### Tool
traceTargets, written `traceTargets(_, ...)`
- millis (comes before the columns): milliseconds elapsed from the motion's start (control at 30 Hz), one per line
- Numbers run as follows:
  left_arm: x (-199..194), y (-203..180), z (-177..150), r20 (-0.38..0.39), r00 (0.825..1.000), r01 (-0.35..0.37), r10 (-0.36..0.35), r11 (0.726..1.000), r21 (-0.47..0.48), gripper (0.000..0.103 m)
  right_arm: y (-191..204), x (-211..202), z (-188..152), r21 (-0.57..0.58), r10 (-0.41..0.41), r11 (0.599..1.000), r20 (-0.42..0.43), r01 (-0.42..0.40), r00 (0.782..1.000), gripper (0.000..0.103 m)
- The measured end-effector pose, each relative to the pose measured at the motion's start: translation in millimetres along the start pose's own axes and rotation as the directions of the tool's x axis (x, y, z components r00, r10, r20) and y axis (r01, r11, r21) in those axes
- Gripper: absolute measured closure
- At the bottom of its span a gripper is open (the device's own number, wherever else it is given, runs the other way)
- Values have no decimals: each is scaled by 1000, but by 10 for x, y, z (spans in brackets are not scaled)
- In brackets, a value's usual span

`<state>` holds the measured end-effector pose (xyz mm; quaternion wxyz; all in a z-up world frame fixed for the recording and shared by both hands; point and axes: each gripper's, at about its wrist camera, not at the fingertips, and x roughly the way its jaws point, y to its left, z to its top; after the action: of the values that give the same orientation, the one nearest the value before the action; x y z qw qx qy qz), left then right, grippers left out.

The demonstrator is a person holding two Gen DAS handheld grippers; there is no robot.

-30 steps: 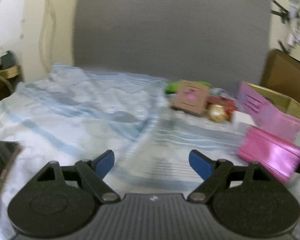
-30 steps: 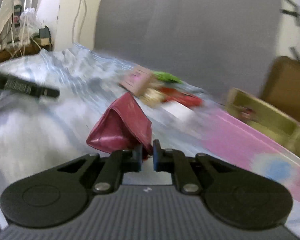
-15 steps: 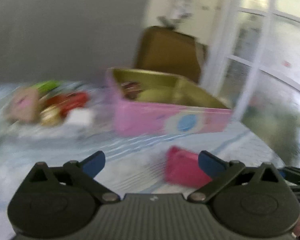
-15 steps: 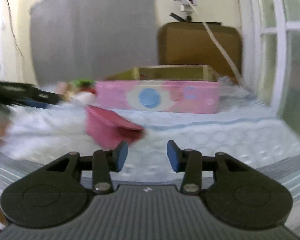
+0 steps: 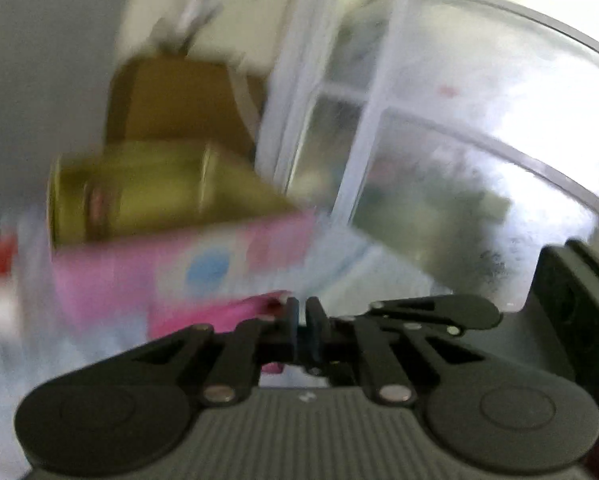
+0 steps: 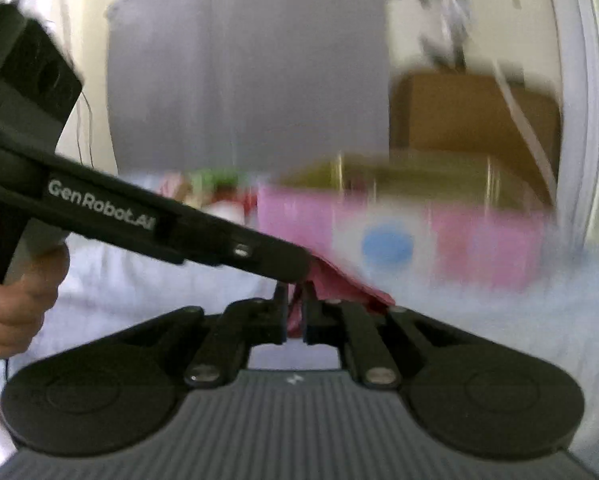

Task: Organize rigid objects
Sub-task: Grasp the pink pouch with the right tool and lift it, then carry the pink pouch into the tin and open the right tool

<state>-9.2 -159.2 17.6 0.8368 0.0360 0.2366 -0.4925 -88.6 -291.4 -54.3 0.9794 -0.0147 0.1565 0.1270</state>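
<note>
Two tongs in play, one pink pouch between them. Left to right in the right wrist view: a hand [image 6: 15, 312] grips the handle of the left tongs [image 6: 299, 270], whose black arm slants in from the left edge and ends at the pouch. The pink pouch [image 6: 347, 280] sits low centre, held off the bed [image 6: 519, 320]. The right tongs [image 6: 296, 312] are narrowed to a slit with a fold of the pouch pinched between the pads. Behind: one pink box [image 6: 479, 240] with a blue dot on its side, gold inside, standing on the bed; a blurred cluster of small items [image 6: 219, 192] left of it, count not readable; one brown cardboard box [image 6: 471, 112] further back right.

Left wrist view, heavy blur: pink box [image 5: 139, 272] left of centre, pouch [image 5: 219, 316] just in front of and left of the fingertips, left tongs [image 5: 302, 316] drawn narrow, clamped on the pouch edge as the other view shows. The right tongs [image 5: 431, 310] come in from the right beside them. Window panes [image 5: 459, 140] fill the right side
</note>
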Motion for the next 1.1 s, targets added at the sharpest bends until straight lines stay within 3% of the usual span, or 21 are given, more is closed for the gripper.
traceTargets(100,-9,-59,295,64,998,-24,19,998,65,93,43,5,286,-93,-55,994,103,65,993,100)
traceTargets(167,5,45,414,88,995,-55,50,997,57,86,-5,57,410,-116,-95,987,148,112,984,100)
traceTargets(233,-9,194,431,102,990,-97,97,995,-2,74,-143,73,446,-79,-88,992,142,100,986,100)
traceTargets(300,0,360,362,85,989,-113,118,992,-53,73,-263,55,372,-58,-89,994,121,97,989,100)
traceTargets(333,19,441,297,65,990,-117,122,990,-74,73,-326,24,283,-55,-108,992,100,114,989,100)
traceTargets(433,99,560,103,-22,993,-121,120,983,-137,55,-508,-111,50,20,-115,993,34,115,993,94)
traceTargets(467,84,567,10,-29,993,-115,112,981,-158,51,-552,-187,-16,47,-99,994,30,98,995,94)
traceTargets(600,42,545,-291,-73,997,-47,27,957,-286,47,-599,-445,-200,57,-109,993,12,108,994,62)
traceTargets(633,56,517,-355,-85,996,-20,-7,948,-318,47,-639,-458,-226,60,-120,991,6,119,993,58)
traceTargets(767,286,299,-533,-154,976,81,-153,916,-392,47,-896,-420,-229,133,-164,977,-29,166,986,58)
traceTargets(867,490,118,-548,-184,967,91,-174,916,-390,47,-1223,-254,-170,262,-119,957,-45,126,992,58)
traceTargets(967,670,-8,-527,-198,974,42,-108,950,-310,52,-1500,-1,-208,428,16,904,-82,20,997,61)
traceTargets(1000,718,-16,-531,-218,974,-6,-54,963,-269,56,-1545,88,-242,473,63,881,-103,-7,993,75)
traceTargets(1067,690,65,-568,-234,972,-50,-15,962,-268,61,-1515,101,-311,524,128,850,-93,-60,987,77)
traceTargets(1100,634,157,-585,-225,974,-52,-13,958,-283,61,-1446,41,-325,503,131,861,-88,-69,988,77)
